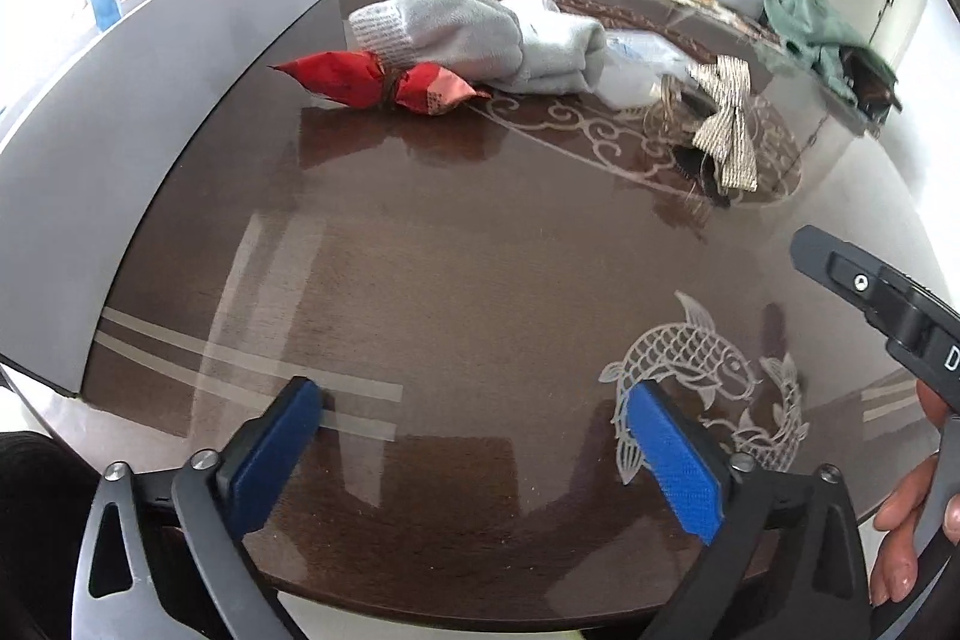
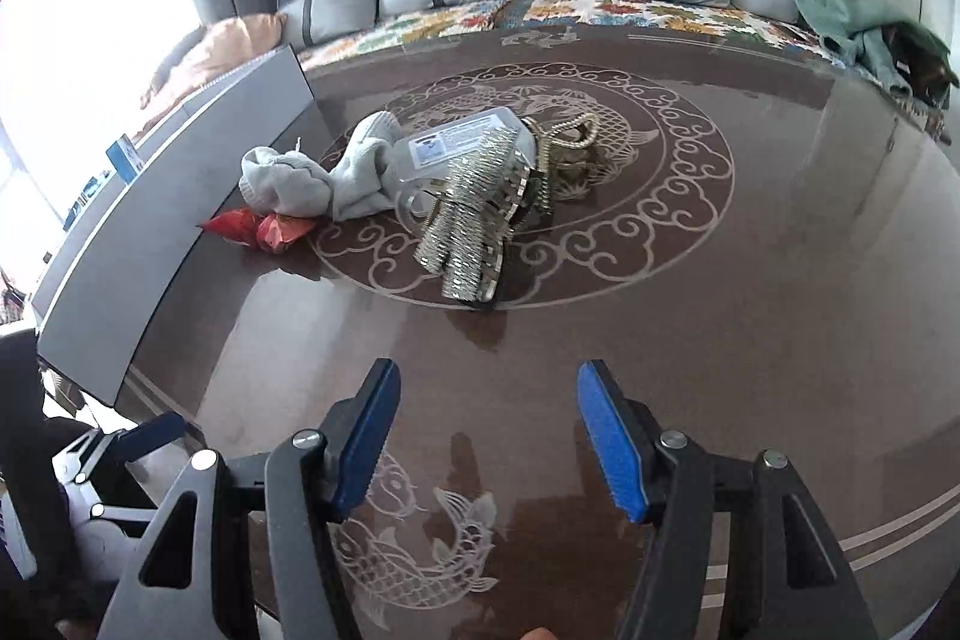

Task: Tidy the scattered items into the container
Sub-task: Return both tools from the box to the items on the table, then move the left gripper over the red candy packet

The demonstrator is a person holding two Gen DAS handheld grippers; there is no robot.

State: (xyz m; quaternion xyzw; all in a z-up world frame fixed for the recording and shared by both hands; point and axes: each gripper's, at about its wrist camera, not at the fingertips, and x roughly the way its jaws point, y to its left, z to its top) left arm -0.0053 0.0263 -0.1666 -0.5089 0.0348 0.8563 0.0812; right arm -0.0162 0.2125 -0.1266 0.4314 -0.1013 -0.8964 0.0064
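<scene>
The left gripper (image 1: 474,454) is released, its blue pads (image 1: 276,454) spread wide over bare table (image 1: 456,280), holding nothing. The right gripper (image 2: 483,445) is likewise released and empty, its pads (image 2: 612,445) apart above the inlaid fish (image 2: 420,538). In the left wrist view, the red pouch (image 1: 378,82) lies at 12 o'clock, touching the grey cloth (image 1: 480,34) behind it; a clear packet (image 1: 636,67) sits beside the cloth at 1 o'clock, and the sequined bow (image 1: 726,124) lies just past that. The grey container (image 1: 138,112) stands along the table's edge at 10 o'clock, near the pouch. In the right wrist view, the same heap sits at 12 o'clock, well apart from the pads. A green garment (image 2: 852,16) lies on the sofa (image 2: 630,4) at 2 o'clock.
</scene>
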